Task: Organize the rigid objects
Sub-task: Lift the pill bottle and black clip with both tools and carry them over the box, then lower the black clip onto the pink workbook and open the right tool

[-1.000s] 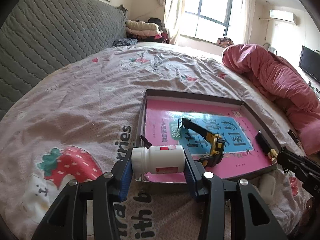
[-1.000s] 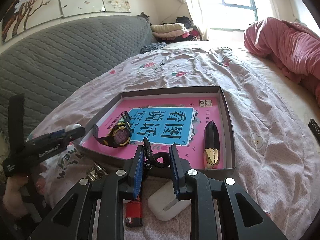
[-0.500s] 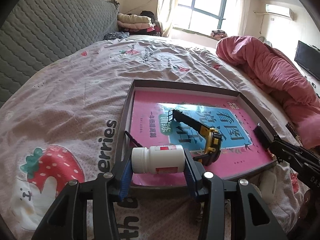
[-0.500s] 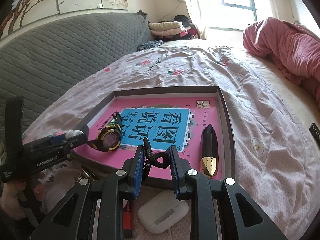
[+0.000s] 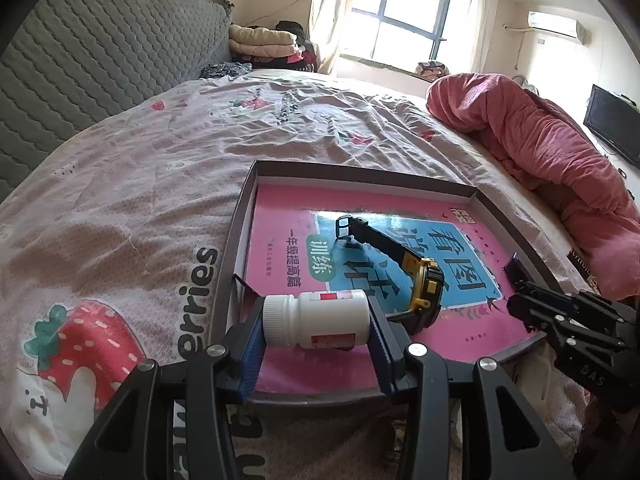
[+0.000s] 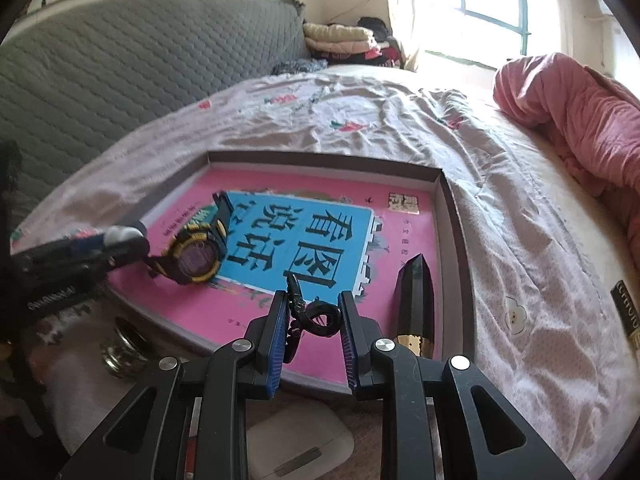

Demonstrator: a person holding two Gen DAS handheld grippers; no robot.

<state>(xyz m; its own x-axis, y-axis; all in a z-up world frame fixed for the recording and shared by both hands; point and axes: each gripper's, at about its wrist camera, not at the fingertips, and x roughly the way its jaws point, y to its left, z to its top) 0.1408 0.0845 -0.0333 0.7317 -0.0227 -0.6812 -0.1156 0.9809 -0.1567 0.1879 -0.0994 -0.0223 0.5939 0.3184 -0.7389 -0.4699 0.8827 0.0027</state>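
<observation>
Carrying both loads over shallow brown cardboard tray (image 5: 240, 216); left gripper (image 5: 316, 322) clamps white plastic pill bottle (image 5: 316, 320) sideways; right gripper (image 6: 313, 316) pinches small black clasp, possibly keyring (image 6: 316, 314); next: lower, release inside.

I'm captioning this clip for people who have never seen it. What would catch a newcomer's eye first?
First, the shallow brown tray on the bed, lined with a bright pink and blue booklet, with a black and yellow wristwatch lying on it. Next, the white plastic bottle clamped sideways in the left tool above the tray's near edge. The right tool pinches a small black clip.
</observation>
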